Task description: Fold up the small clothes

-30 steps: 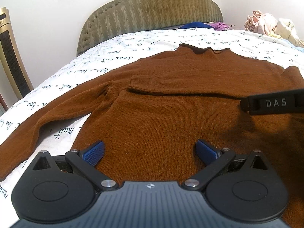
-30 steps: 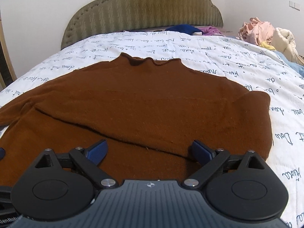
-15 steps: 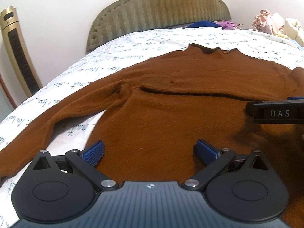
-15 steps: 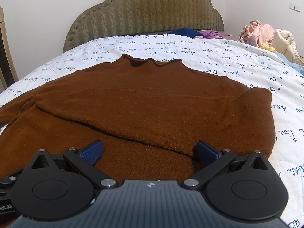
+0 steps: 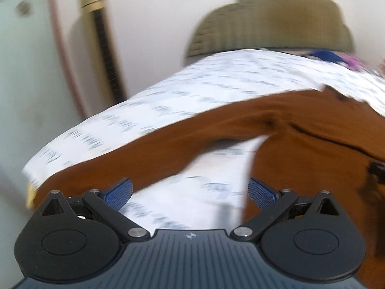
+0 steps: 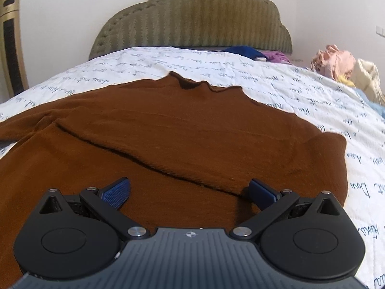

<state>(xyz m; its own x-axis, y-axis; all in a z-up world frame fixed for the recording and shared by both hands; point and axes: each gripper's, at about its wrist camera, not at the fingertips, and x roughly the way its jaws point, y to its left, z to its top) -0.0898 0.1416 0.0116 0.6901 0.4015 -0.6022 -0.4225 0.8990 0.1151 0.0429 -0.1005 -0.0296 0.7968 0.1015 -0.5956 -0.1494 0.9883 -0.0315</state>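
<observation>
on my left wrist view, which is blurred, i see the left claw (image 5: 190, 193) spread wide and holding nothing, over bare bed cover (image 5: 192, 187) between the brown sweater (image 5: 312, 149)'s sleeve (image 5: 149, 151) and its body. on my right wrist view the right claw (image 6: 190, 193) is also wide apart and empty, over the sweater's lower body, and the sweater (image 6: 168, 130) lies flat on the bed (image 6: 312, 96), collar toward the headboard (image 6: 192, 24), with a pile of clothes (image 6: 344, 65) at the far right.
</observation>
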